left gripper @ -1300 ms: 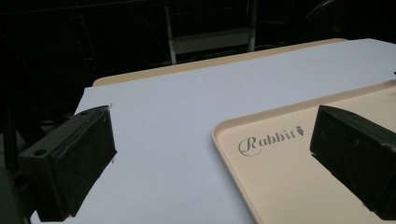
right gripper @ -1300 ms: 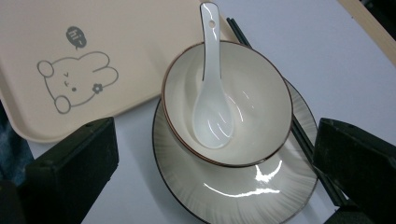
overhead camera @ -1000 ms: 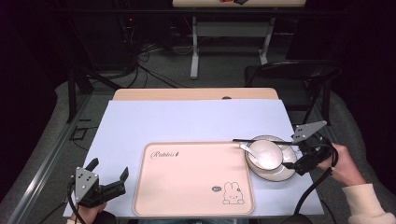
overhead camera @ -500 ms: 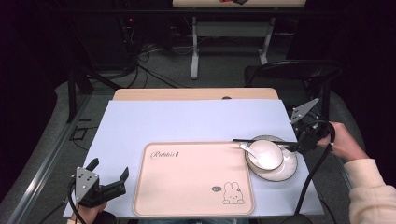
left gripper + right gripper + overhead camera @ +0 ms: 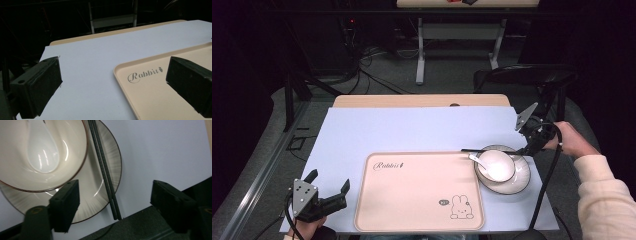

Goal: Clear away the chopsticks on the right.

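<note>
Here the right gripper (image 5: pixel 532 142) hovers at the table's right edge, jaws wide apart, over the dark chopsticks (image 5: pixel 105 172) lying across the far rim of the grey plate (image 5: pixel 521 177). A white bowl (image 5: pixel 496 165) holding a spoon (image 5: pixel 43 151) sits on that plate. The left gripper (image 5: pixel 328 192), also spread, waits near the front-left corner beside the beige tray (image 5: pixel 417 195).
</note>
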